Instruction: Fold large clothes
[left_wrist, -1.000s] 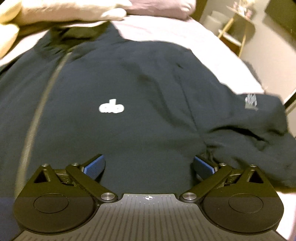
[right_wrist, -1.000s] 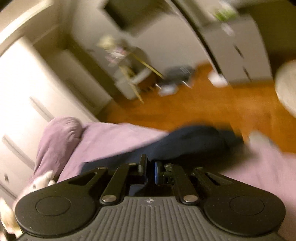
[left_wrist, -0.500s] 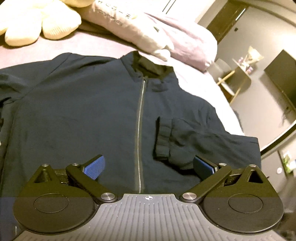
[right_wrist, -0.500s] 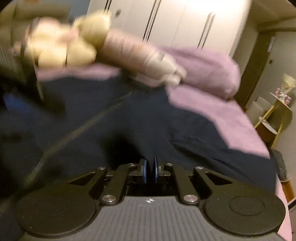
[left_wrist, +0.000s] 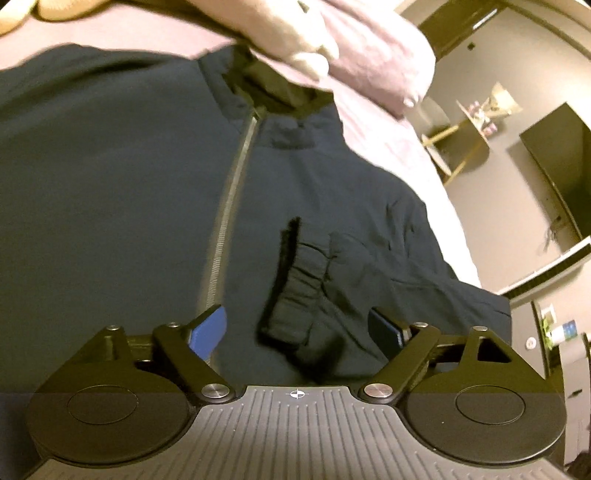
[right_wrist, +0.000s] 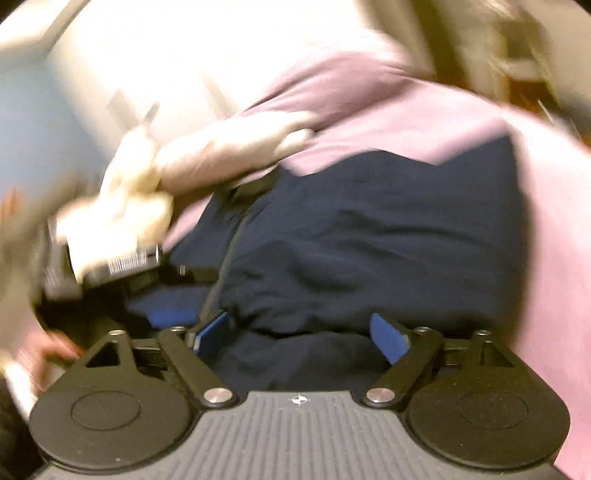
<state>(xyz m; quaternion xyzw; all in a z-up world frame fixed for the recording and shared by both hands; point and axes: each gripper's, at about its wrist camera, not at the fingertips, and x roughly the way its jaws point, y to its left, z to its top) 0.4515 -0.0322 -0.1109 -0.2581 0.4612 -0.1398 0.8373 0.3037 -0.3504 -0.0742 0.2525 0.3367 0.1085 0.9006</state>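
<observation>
A dark navy zip jacket (left_wrist: 110, 184) lies front up on a bed with a pink sheet (left_wrist: 399, 147). Its grey zipper (left_wrist: 229, 206) runs up the middle to the collar (left_wrist: 269, 92). One sleeve is folded in across the chest, its ribbed cuff (left_wrist: 295, 295) just ahead of my left gripper (left_wrist: 295, 328), which is open and empty. My right gripper (right_wrist: 301, 332) is open and empty, low over the jacket (right_wrist: 369, 229) beside the zipper (right_wrist: 225, 266). The right wrist view is blurred.
Pillows (left_wrist: 351, 37) and a cream plush toy (right_wrist: 207, 155) lie at the head of the bed by the collar. A small shelf table (left_wrist: 469, 129) and a dark screen (left_wrist: 554, 162) stand right of the bed. The other gripper's body (right_wrist: 110, 266) shows at left.
My right gripper has opened from shut and let go of the jacket sleeve. My left gripper has moved closer and lower toward the folded cuff.
</observation>
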